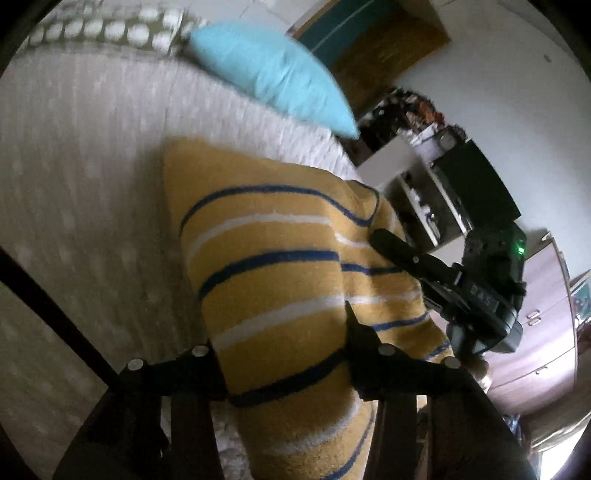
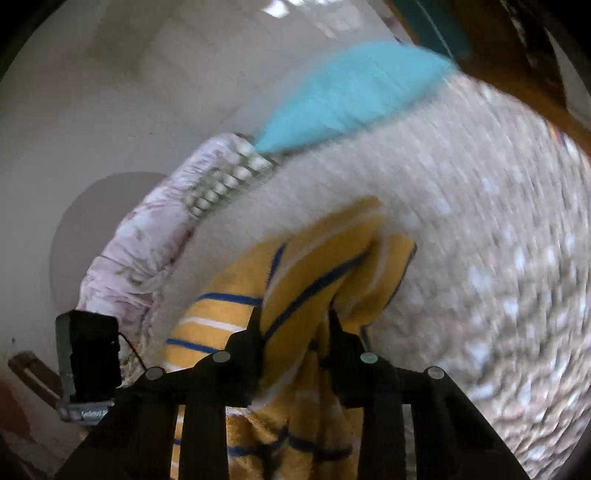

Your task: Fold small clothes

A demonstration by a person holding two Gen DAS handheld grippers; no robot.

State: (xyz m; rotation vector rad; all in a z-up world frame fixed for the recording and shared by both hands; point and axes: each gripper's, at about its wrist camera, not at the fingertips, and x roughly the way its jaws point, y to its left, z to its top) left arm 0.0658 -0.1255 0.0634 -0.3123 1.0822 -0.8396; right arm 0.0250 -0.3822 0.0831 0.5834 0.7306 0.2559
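Observation:
A yellow sweater with blue and white stripes (image 1: 273,266) lies partly lifted over a grey-white dotted bedspread (image 1: 85,177). My left gripper (image 1: 284,343) is shut on the sweater's near edge, cloth bunched between its fingers. My right gripper shows in the left wrist view (image 1: 384,240) at the sweater's right side. In the right wrist view my right gripper (image 2: 295,325) is shut on a fold of the same sweater (image 2: 314,266), which hangs down between the fingers. The left gripper's body (image 2: 88,354) shows at the lower left there.
A light blue pillow (image 1: 273,77) lies at the head of the bed, also in the right wrist view (image 2: 351,92). A dotted pillow (image 1: 107,29) and a floral quilt (image 2: 147,236) lie beside it. A white shelf unit (image 1: 424,192) and a wardrobe (image 1: 543,332) stand to the right.

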